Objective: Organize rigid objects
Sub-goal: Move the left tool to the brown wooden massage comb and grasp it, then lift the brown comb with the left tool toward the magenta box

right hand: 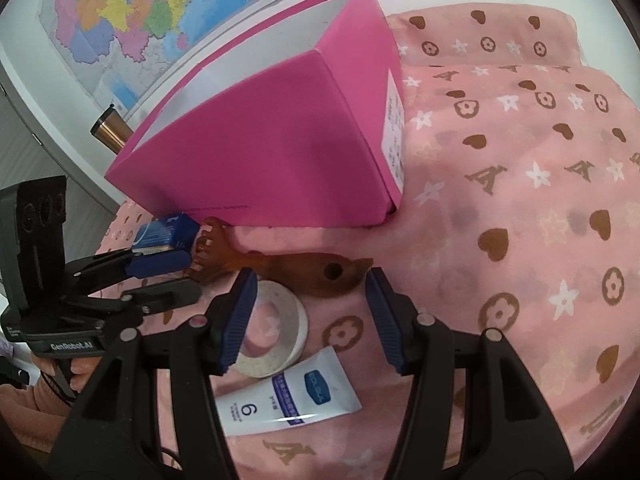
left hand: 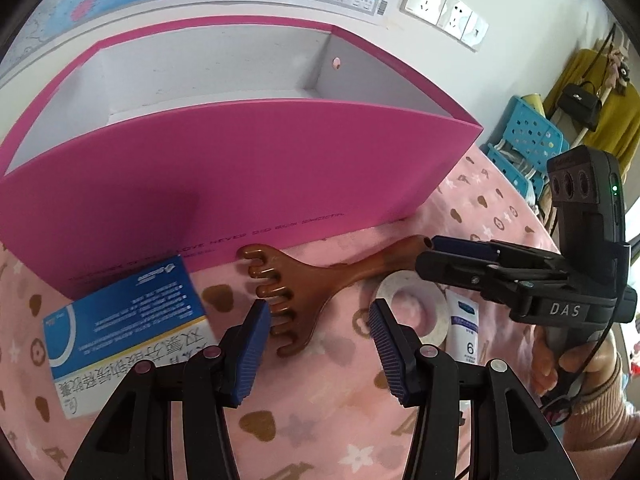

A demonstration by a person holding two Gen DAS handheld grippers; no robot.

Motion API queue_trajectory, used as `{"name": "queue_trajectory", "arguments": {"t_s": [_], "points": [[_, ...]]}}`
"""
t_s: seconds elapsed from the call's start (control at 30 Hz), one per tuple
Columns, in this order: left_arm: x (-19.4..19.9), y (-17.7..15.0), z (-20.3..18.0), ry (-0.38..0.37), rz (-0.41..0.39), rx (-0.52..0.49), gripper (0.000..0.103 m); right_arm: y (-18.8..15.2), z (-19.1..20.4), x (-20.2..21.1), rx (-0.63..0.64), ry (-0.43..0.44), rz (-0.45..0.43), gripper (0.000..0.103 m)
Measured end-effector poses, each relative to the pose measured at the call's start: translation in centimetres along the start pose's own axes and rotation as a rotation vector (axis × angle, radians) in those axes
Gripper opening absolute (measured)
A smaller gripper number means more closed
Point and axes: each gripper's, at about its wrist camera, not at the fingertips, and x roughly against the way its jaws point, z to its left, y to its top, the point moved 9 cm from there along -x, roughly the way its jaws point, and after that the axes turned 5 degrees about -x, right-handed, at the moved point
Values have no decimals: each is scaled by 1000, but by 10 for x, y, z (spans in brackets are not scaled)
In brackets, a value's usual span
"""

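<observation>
Left gripper [left hand: 316,344] jaws apart, nothing held, comb [left hand: 304,284] head just ahead at frame centre. Right gripper [right hand: 308,312] also apart, empty, above tape roll [right hand: 276,332] and tube [right hand: 296,392]. Tip: straddle comb handle, close, then lift into pink box [left hand: 240,184] upper frame. Tube reads "6", right gripper body "DAS".

The comb [left hand: 304,284] lies before the box [left hand: 240,168], between carton [left hand: 128,328] and tape roll [left hand: 412,304].
</observation>
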Motion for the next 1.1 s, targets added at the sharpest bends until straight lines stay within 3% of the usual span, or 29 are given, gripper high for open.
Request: {"name": "queue_trajectory", "arguments": {"t_s": [0.43,1.1], "points": [[-11,-1,10,-8,46,69,52,3,1,-3,-19,10,-24,60],[-8,-2,2,6,20,47,52,4,1,-1,-13,-4,-37,60]]}}
